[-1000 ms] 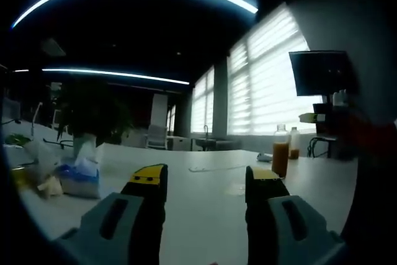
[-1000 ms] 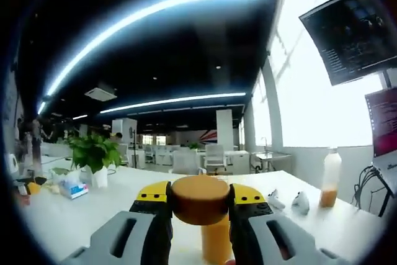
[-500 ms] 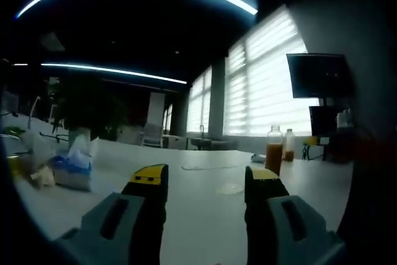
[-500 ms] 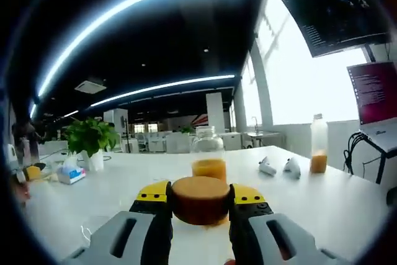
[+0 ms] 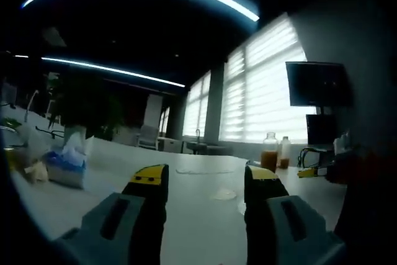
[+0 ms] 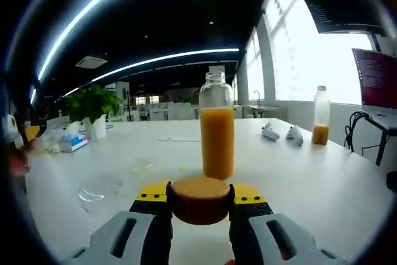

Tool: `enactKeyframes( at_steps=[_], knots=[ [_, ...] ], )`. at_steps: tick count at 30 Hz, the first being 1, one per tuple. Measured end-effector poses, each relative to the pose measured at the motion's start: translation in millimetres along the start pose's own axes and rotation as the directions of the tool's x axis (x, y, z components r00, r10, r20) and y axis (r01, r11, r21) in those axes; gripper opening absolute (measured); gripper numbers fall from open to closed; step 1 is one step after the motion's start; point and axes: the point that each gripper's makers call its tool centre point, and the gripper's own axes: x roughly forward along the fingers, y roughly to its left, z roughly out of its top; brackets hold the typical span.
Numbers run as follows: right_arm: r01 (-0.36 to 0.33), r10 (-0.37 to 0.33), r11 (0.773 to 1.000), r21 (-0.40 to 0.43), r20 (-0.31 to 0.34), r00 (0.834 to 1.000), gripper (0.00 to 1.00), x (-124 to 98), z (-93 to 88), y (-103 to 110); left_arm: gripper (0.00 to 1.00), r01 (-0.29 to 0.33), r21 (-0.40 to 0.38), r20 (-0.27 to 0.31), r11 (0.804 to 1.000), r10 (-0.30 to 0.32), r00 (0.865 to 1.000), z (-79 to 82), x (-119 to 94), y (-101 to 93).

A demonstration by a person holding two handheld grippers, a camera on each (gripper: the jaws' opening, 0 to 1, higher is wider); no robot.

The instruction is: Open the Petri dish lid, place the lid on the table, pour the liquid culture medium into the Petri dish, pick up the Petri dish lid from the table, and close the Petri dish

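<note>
Orange-brown cap (image 6: 200, 199) clamped in right hand-held gripper (image 6: 200, 198); left hand-held gripper (image 5: 206, 181) wide, empty.

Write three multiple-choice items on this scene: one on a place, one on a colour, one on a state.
1. In the right gripper view, where does the open bottle stand?
A. on the white table
B. on a chair
C. on the floor

2. What colour is its liquid?
A. blue
B. orange
C. clear

3. What is the state of the right gripper?
A. open, holding nothing
B. shut on the brown cap
C. shut on a tissue pack

Key: 1 A, its base rests on the tabletop; 2 B, orange fills it; 3 B, both jaws press the cap.
</note>
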Motion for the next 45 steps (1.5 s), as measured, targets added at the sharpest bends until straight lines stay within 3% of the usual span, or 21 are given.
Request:
enactKeyframes(
  at_steps=[14, 23, 34, 45],
  knots=[
    [-0.007, 0.007, 1.0, -0.01, -0.084, 0.996, 0.31, 4.3, -29.7, -3.7, 0.39, -0.013, -0.016, -0.006, 1.0, 0.013, 1.0, -6.7, -4.7, 4.7],
    [0.006, -0.008, 1.0, -0.016, -0.103, 0.995, 0.31, 6.9, -41.6, -9.8, 0.39, -0.013, -0.022, -0.011, 1.0, 0.013, 1.0, -10.5, -2.5, 5.7],
    [-0.008, 0.003, 0.999, -0.04, -0.126, 0.992, 0.31, 8.9, -46.3, -8.8, 0.39, -0.006, -0.029, -0.012, 1.0, 0.006, 1.0, -12.4, -0.3, 5.1],
    [-0.006, 0.003, 1.0, -0.021, -0.113, 0.994, 0.32, 9.7, -41.8, -12.0, 0.39, 0.038, -0.006, -0.054, 0.999, -0.039, 0.998, -23.7, -5.0, -5.6]
  ],
)
